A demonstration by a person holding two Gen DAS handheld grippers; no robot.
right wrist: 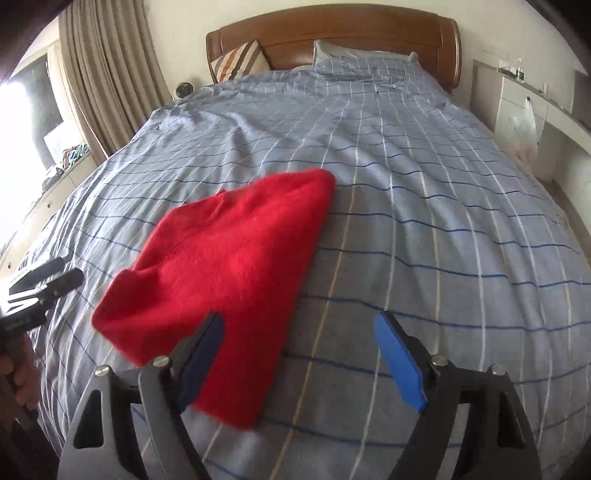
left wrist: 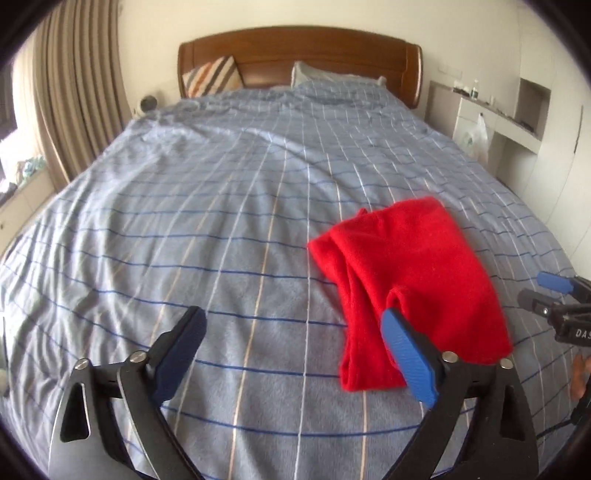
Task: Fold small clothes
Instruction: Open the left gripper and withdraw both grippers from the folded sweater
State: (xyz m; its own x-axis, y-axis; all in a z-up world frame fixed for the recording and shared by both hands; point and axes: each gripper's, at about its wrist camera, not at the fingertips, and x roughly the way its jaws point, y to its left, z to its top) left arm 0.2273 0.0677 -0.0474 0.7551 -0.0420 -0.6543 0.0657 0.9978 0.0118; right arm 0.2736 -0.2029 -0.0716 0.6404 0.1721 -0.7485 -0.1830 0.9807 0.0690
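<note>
Garment (left wrist: 410,280), red, folded on bed (left wrist: 184,221); pillows (left wrist: 212,75) far beyond. Left gripper (left wrist: 295,354), right gripper (right wrist: 299,354) beside garment, jaws apart, empty.

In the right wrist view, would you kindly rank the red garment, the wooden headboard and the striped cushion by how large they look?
1. Red garment, though it lies nearest the camera.
2. Wooden headboard.
3. Striped cushion.

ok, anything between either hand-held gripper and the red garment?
Nothing visible. The red garment lies alone on the checked bedspread, just ahead of the open left hand-held gripper and open right hand-held gripper.
</note>
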